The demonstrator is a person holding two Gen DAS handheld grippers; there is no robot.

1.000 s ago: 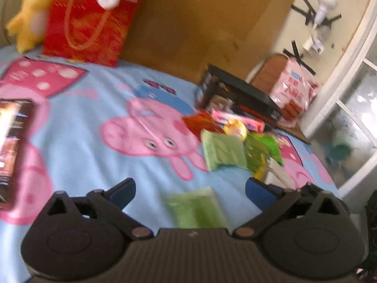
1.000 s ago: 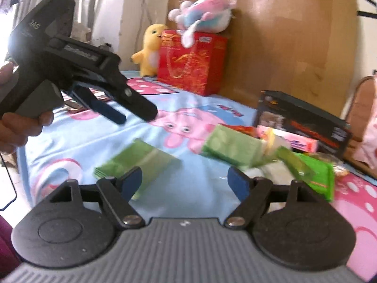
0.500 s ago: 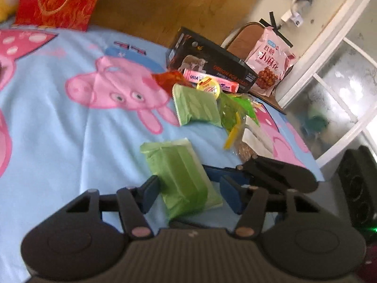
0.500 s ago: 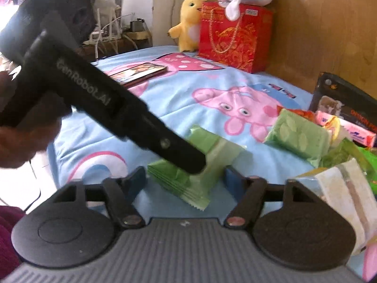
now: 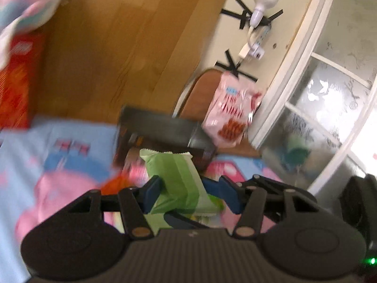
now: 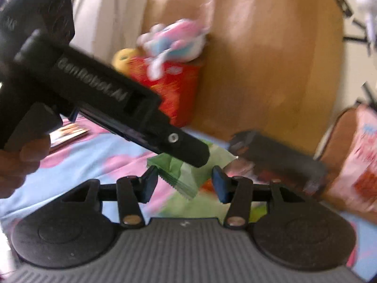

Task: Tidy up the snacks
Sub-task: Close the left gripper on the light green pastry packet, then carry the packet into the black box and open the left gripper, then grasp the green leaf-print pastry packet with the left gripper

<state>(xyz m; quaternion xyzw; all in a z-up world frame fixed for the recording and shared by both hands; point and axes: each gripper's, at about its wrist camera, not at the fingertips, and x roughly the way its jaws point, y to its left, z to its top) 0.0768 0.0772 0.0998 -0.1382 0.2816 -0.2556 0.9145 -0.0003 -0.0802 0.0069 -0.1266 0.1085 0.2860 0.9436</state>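
Since half a second ago I've lifted the green packet [image 5: 175, 179] off the bed [image 5: 35, 155]; my left gripper [image 5: 188, 189] jaws pinch its crinkly, serrated-edged wrapper. My right gripper [image 6: 183, 185] jaws hang wide, empty.

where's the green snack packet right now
In the left wrist view the green snack packet sits centre frame between the jaws of the left gripper, held up in front of the black box.

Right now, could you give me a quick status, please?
Left gripper shut on green snack pack, lifted. Right gripper open beside it. Black box ahead.
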